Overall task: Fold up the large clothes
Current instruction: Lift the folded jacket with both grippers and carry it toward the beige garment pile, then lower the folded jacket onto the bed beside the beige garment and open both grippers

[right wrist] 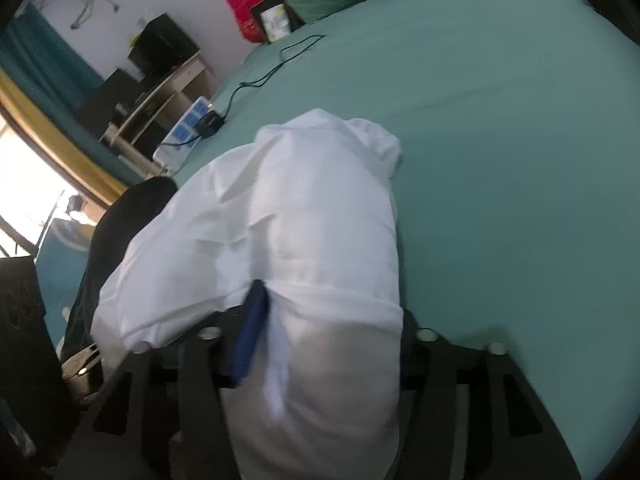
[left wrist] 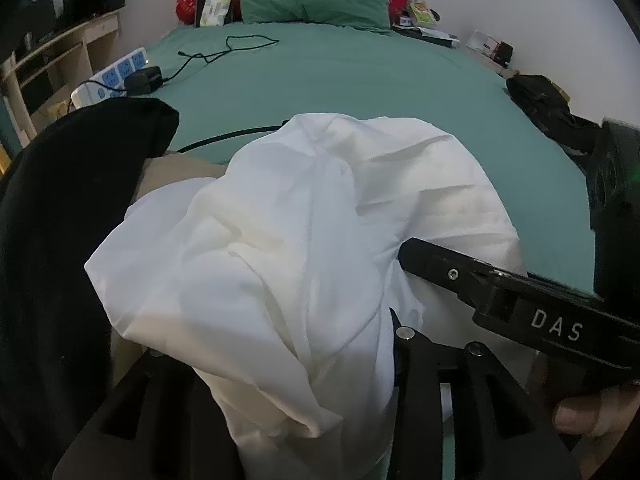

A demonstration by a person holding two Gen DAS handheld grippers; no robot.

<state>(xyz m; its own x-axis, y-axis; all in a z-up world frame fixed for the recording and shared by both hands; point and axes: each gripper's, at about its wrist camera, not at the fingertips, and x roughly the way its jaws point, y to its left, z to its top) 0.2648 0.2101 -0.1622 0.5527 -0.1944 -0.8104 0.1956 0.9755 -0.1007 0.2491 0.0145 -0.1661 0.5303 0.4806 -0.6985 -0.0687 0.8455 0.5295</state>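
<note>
At the far left a black garment (left wrist: 72, 220) lies heaped on the bed (left wrist: 380, 76). Beside it the white garment (left wrist: 288, 240) sits bunched at the bed's near edge, apparently set down there so it can be spread for folding. It drapes over the left claw (left wrist: 296, 380), whose jaws stand apart with cloth between them; whether the pads grip cannot be told. In the left view the right claw (left wrist: 460, 268) reaches in from the right, its tip against the cloth. Only the right view shows that claw's jaws, parted, with cloth lying between and a blue pad (right wrist: 250, 340) exposed, so it seems loose.
</note>
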